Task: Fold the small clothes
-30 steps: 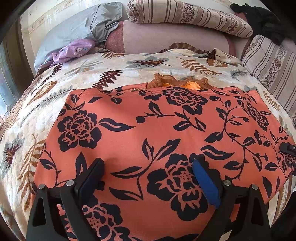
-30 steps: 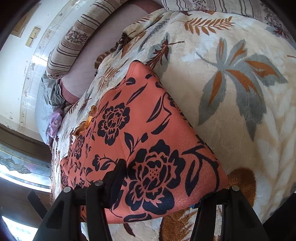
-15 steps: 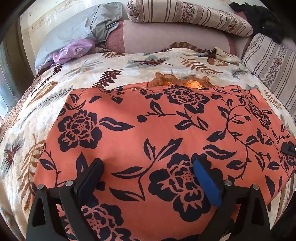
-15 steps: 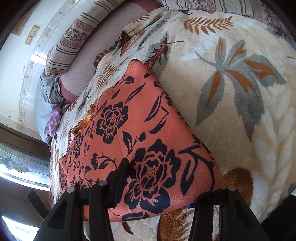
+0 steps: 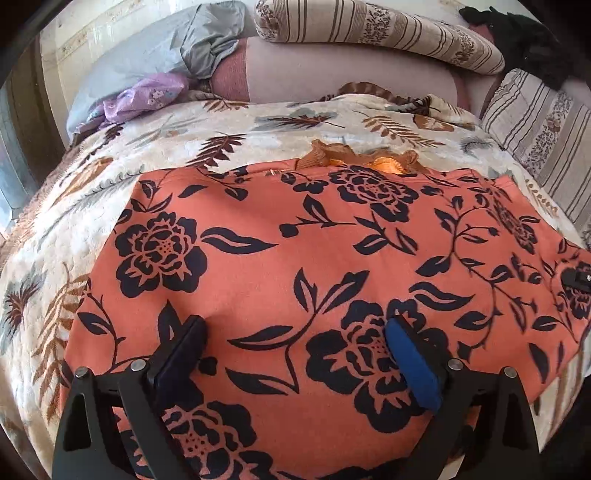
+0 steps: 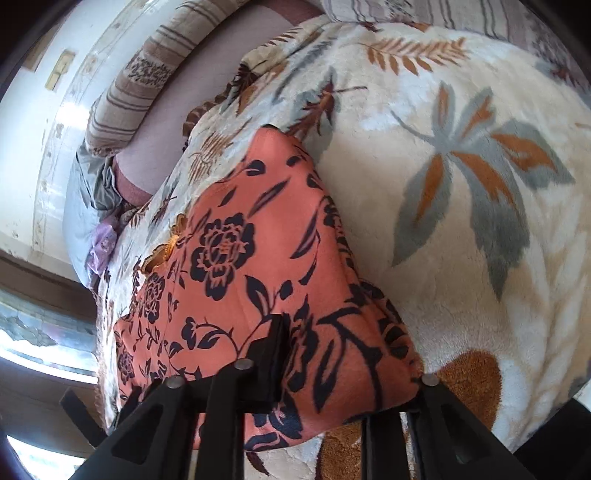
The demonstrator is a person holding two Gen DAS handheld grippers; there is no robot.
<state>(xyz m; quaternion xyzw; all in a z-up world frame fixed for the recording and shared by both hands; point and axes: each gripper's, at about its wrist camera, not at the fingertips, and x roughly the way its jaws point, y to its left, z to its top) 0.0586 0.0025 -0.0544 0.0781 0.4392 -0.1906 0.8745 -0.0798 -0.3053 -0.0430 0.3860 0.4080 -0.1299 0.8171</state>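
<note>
Here, right gripper (image 6: pixel 332 373) angled steeply down, jaws just closing, clamped on the near corner of the orange floral garment (image 5: pixel 332 266), spread flat widthwise across the leaf-patterned bed blanket (image 5: pixel 229 136), left gripper (image 5: pixel 295 354) parted, hovering above the cloth.

No writing, label, brand or number can be read in either view; the cloths carry only flower, leaf and stripe patterns.

A cream leaf-print blanket (image 5: pixel 258 122) covers the bed, with a striped bolster (image 5: pixel 376 29) at the far side, a grey pillow (image 5: pixel 147 55) far left and a lilac cloth (image 5: pixel 147 96) beside it.
</note>
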